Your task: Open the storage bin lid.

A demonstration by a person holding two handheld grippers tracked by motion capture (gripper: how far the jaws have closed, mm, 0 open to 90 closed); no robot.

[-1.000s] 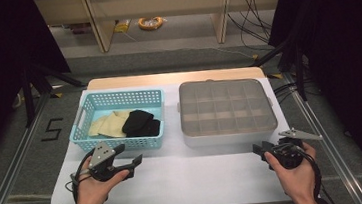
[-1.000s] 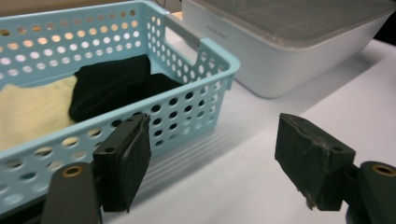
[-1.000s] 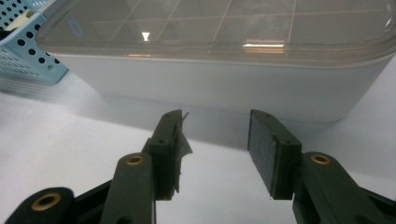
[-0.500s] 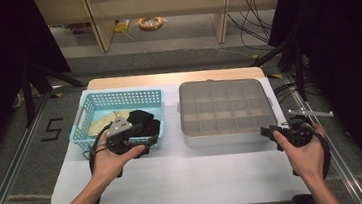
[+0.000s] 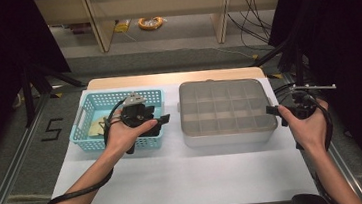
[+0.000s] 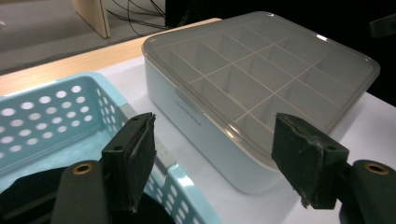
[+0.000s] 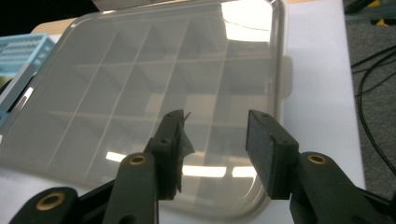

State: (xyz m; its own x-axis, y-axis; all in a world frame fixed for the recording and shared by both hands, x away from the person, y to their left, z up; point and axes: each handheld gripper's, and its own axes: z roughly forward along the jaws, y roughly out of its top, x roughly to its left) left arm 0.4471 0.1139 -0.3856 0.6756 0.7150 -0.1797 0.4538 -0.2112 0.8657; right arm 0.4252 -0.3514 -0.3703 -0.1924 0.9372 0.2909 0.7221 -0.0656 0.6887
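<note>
Fingers (image 6: 135, 163) of the left gripper (image 5: 143, 119) are spread wide and gripping nothing. They are hanging over the right end of the blue basket (image 5: 86, 118), near the left edge of the worktop (image 5: 186, 182), and aiming toward the grey lidded box (image 5: 227, 108) next to it. A dark cloth (image 6: 18, 205) is lying in the basket right under them, so this hand looks ready either to dip for the cloth or to help with the box. Over at the right edge of the worktop, the right gripper (image 5: 281, 112) is sitting just beside the right end of the box, and its fingers (image 7: 266, 149) are released too, with a smaller gap, pointing across the see-through lid (image 7: 140, 84). I think it is lining up on the lid's edge so it can pinch it and lift. Under the lid the little square pockets look empty, maybe waiting for things from the basket. The box is shut for now.
</note>
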